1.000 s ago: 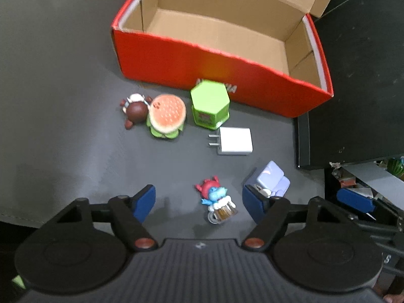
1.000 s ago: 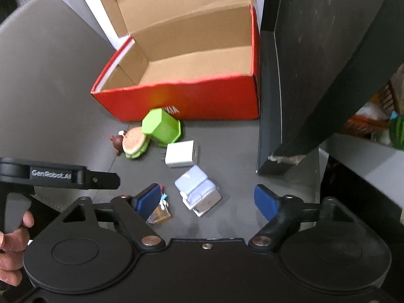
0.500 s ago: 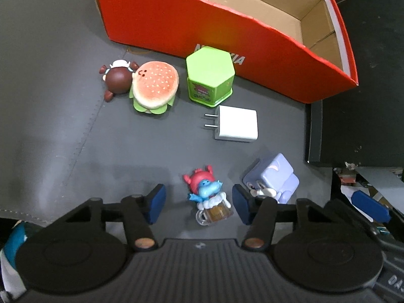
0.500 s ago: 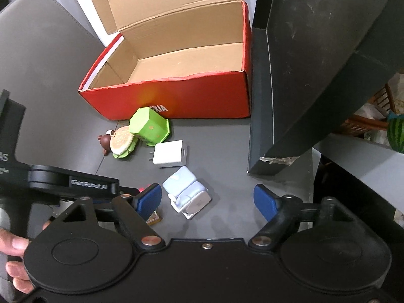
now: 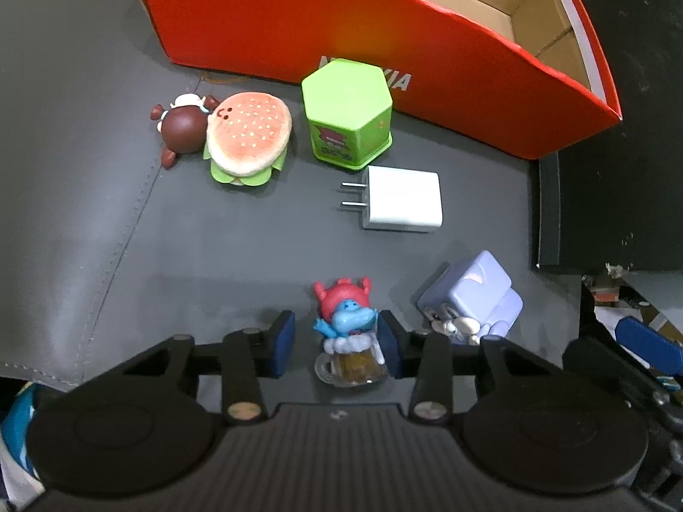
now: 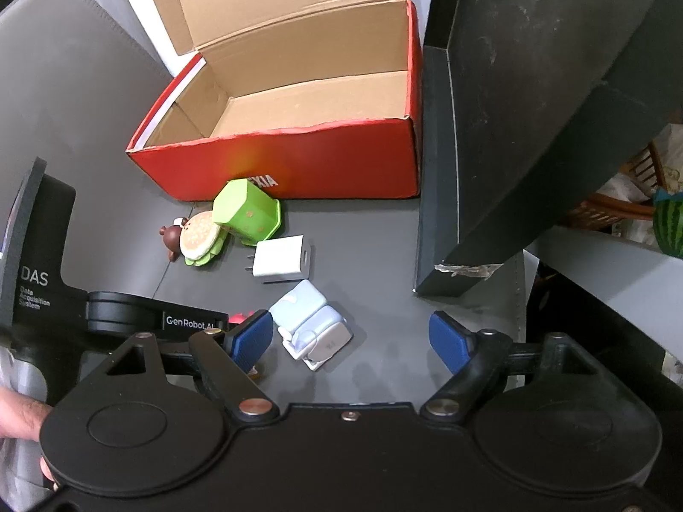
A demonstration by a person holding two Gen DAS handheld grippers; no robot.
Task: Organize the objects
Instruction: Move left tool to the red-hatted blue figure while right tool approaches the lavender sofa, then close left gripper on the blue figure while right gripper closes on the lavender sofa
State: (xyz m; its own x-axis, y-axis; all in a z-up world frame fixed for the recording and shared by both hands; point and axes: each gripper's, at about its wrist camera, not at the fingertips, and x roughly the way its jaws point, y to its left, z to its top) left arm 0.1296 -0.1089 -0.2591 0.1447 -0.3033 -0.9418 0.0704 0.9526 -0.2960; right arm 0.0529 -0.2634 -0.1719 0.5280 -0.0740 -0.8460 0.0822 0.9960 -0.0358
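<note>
My left gripper [image 5: 337, 341] is low over the grey mat, its jaws half closed around a blue-and-red figurine with a beer mug [image 5: 348, 335]; the right pad touches the mug, the left pad stands a little off. A lilac cube toy [image 5: 471, 294] lies just right of it. A white charger [image 5: 403, 198], a green hexagonal box [image 5: 345, 115], a burger toy [image 5: 247, 141] and a brown figurine [image 5: 181, 126] lie before the open red cardboard box [image 5: 299, 30]. My right gripper [image 6: 354, 339] is open and empty above the lilac cube toy [image 6: 313, 326].
A black slab [image 6: 435, 179] and a large dark panel [image 6: 533, 85] stand right of the red box [image 6: 299, 166]. A shelf with a basket and a watermelon-like ball [image 6: 670, 226] is at far right. The left gripper's body [image 6: 51, 290] fills the left side.
My left gripper has moved forward and down to the beer-mug figurine and its jaws have narrowed around it. My right gripper has drifted slightly and stays open.
</note>
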